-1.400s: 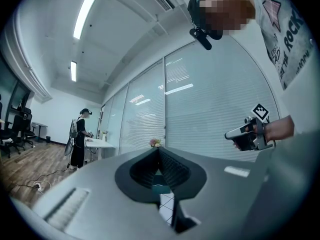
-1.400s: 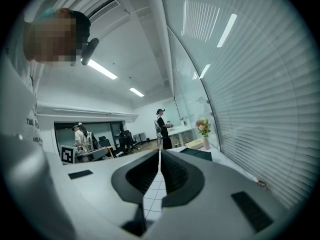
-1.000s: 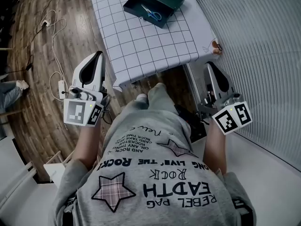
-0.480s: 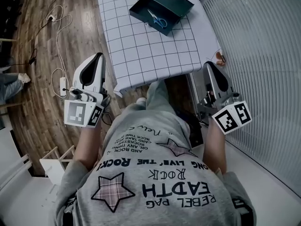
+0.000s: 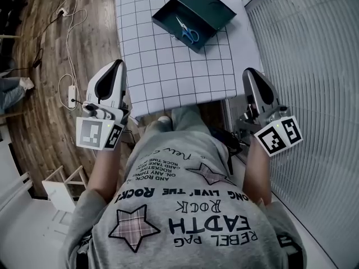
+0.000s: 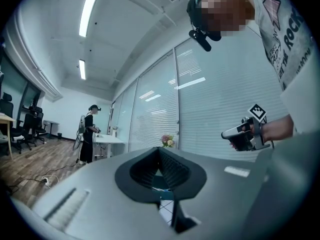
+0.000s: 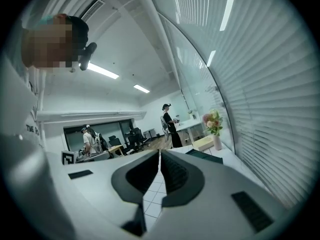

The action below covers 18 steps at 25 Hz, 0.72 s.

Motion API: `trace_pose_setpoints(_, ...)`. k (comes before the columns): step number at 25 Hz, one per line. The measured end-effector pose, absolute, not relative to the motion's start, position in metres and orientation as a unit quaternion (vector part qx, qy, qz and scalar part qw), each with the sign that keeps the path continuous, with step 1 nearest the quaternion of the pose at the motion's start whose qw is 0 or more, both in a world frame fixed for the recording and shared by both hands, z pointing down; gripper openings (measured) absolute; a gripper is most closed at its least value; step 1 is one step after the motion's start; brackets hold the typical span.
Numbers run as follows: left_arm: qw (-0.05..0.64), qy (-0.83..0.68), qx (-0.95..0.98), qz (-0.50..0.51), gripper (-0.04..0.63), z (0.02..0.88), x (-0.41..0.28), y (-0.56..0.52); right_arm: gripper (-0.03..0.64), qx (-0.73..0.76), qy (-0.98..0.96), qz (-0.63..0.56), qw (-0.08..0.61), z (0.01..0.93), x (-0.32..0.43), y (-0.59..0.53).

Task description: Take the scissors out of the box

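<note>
A dark green open box (image 5: 196, 14) lies at the far end of the table with the grid cloth (image 5: 168, 72). Blue-handled scissors (image 5: 187, 31) lie inside it, near its front wall. My left gripper (image 5: 118, 65) is held level beside the table's near left corner, well short of the box, and its jaws meet at the tips (image 6: 160, 150) with nothing between them. My right gripper (image 5: 249, 73) is at the near right corner, shut and empty (image 7: 160, 153). The right gripper view shows the box (image 7: 207, 155) low over the jaws.
A white cable and power strip (image 5: 70, 97) lie on the wooden floor to the left. A white stool (image 5: 61, 186) stands at lower left. A wall of blinds (image 5: 314, 66) runs along the right. A flower vase (image 7: 214, 129) stands beyond the box, and people stand further back in the room.
The table and box have come nearer in the head view as the person moved forward. Both grippers now flank the table's near edge. Neither gripper's jaws have changed.
</note>
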<state>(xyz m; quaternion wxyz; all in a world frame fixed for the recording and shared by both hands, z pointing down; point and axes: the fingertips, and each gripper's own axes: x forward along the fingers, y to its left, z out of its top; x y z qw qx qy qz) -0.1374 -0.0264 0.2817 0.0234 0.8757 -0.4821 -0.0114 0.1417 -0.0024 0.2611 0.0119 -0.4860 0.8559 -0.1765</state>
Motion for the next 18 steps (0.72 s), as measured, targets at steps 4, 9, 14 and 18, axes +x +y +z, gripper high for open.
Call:
trace_pose_setpoints(4, 0.022, -0.494, 0.869, -0.008, 0.009, 0.282, -0.129, -0.044, 0.020, -0.469, 0.865, -0.181, 0.012, 0.260, 0.147, -0.034)
trace_pose_setpoints(9, 0.023, -0.517, 0.856, -0.003, 0.009, 0.282, -0.122, -0.068, 0.020, -0.443, 0.877, -0.187, 0.010, 0.263, 0.153, -0.069)
trace_pose_setpoints(14, 0.020, -0.538, 0.843, 0.005, 0.009, 0.283, -0.109, -0.087, 0.020, -0.414, 0.889, -0.194, 0.016, 0.264, 0.160, -0.108)
trace_pose_setpoints(18, 0.021, -0.557, 0.830, 0.007, 0.009, 0.282, -0.099, -0.097, 0.020, -0.384, 0.902, -0.198, 0.018, 0.264, 0.160, -0.134)
